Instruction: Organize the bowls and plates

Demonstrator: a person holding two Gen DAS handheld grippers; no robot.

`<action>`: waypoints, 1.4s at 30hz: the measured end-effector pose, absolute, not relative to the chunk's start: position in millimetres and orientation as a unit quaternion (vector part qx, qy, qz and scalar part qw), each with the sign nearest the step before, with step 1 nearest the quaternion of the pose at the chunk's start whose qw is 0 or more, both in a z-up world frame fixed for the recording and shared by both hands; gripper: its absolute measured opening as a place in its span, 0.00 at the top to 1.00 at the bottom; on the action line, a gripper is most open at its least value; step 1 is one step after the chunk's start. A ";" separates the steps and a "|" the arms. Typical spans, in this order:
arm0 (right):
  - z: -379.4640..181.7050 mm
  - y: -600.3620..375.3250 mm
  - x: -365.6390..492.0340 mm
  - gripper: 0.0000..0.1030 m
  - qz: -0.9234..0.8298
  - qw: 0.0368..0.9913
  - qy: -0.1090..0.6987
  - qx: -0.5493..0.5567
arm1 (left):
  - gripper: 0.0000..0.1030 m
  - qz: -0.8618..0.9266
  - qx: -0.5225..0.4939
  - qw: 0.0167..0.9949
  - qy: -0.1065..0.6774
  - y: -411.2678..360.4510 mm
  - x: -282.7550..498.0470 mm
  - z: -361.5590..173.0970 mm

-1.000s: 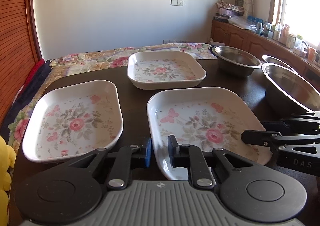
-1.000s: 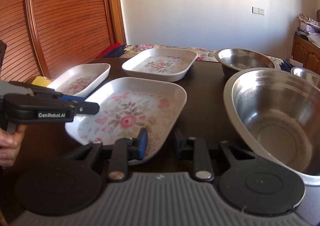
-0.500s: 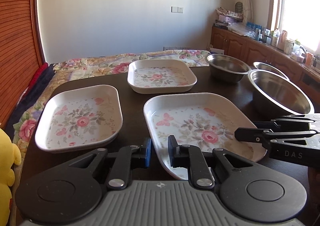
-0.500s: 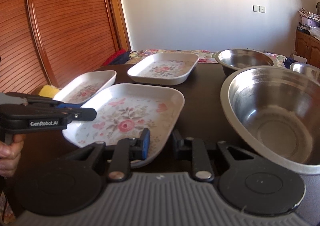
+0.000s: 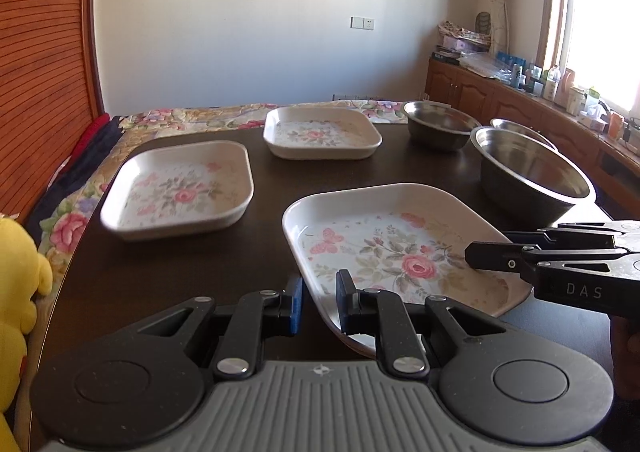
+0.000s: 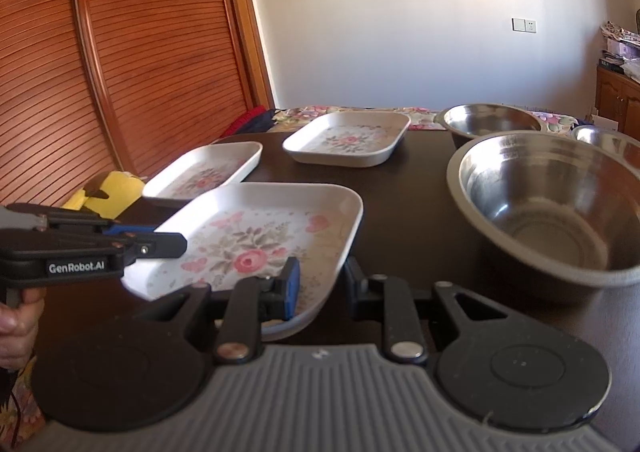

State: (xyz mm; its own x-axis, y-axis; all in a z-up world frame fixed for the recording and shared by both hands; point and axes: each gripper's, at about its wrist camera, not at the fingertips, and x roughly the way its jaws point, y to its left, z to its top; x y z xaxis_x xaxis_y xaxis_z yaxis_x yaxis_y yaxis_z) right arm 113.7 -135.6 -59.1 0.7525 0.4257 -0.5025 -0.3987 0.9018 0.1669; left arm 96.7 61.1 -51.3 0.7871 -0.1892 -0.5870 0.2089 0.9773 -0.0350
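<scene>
Three floral plates and three steel bowls are seen unstacked on the bench (image 5: 260, 252). The nearest plate (image 5: 400, 252) is gripped at its near rim by both the left tool (image 5: 319, 302) and right tool (image 6: 319, 284), by the near edge; all stacking is judged left.

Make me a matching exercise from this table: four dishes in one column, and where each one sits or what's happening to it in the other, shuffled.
1 nearest floral plate
2 left floral plate
3 far floral plate
4 largest steel bowl

A right of the nearest plate
B gripped by left claw and right claw
C beside a smaller steel bowl
D nearest the yellow plush toy

Pairs: 1-B, 2-D, 3-C, 4-A
</scene>
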 end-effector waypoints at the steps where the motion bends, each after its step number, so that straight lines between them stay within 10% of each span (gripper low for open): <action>1: -59.8 -134.4 110.8 0.75 0.221 0.936 0.274 0.024 | 0.82 -0.103 0.014 0.945 0.309 62.3 92.6 -51.9; 42: -71.6 -114.2 76.5 0.74 0.238 0.927 0.288 0.036 | 0.81 -0.063 -0.008 0.947 0.314 91.9 65.5 -70.8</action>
State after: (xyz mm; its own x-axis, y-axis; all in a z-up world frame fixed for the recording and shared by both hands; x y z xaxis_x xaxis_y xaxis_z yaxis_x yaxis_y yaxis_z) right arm 76.5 -114.2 -71.6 0.7214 0.4613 -0.5165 -0.4204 0.8844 0.2028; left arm 65.5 91.9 -70.8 0.7947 -0.1245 -0.5942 0.1139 0.9919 -0.0555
